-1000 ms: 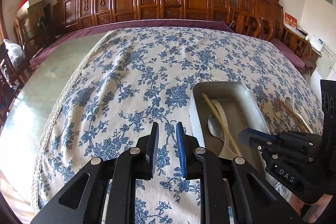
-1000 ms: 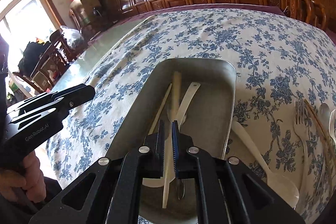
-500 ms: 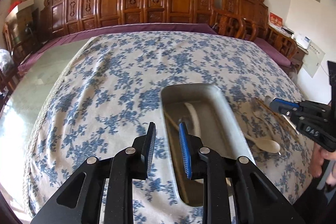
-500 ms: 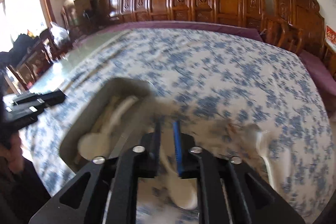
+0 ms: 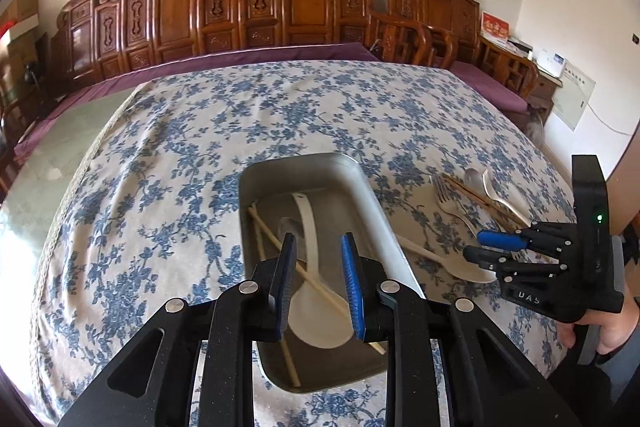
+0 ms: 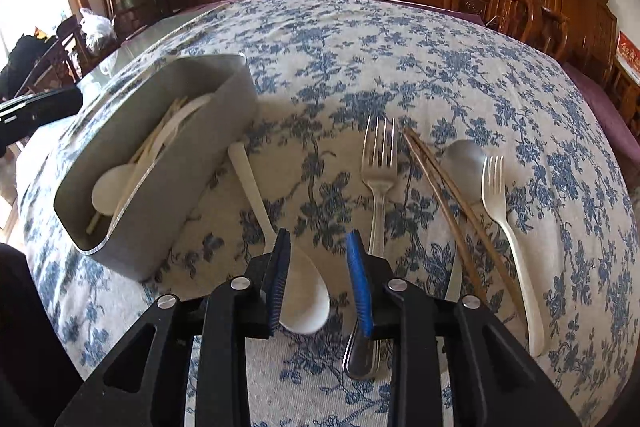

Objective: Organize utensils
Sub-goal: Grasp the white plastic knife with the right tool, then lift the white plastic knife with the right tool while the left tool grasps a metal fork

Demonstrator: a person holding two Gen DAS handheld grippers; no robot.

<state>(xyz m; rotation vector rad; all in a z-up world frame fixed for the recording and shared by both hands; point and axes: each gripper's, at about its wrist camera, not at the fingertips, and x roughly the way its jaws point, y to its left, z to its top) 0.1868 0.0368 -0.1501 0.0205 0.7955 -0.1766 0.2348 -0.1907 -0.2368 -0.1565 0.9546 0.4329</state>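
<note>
The right gripper (image 6: 319,277) is out of the metal tray (image 6: 180,163) now; it lets go of the pale chopstick (image 5: 294,273), which lies in the tray; its fingers (image 6: 359,277) are wider apart, above the white spoon (image 6: 298,291) on the tabletop (image 6: 440,75); the left gripper (image 5: 318,285) is now over the tray, fingers wider too.

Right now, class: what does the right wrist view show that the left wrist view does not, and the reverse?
Only the right wrist view shows the full metal fork handle and the right gripper open above the tablecloth.

Only the left wrist view shows the chopsticks crossing inside the tray and the left gripper open.

Both show the metal tray, white spoon beside it, and brown chopsticks.
</note>
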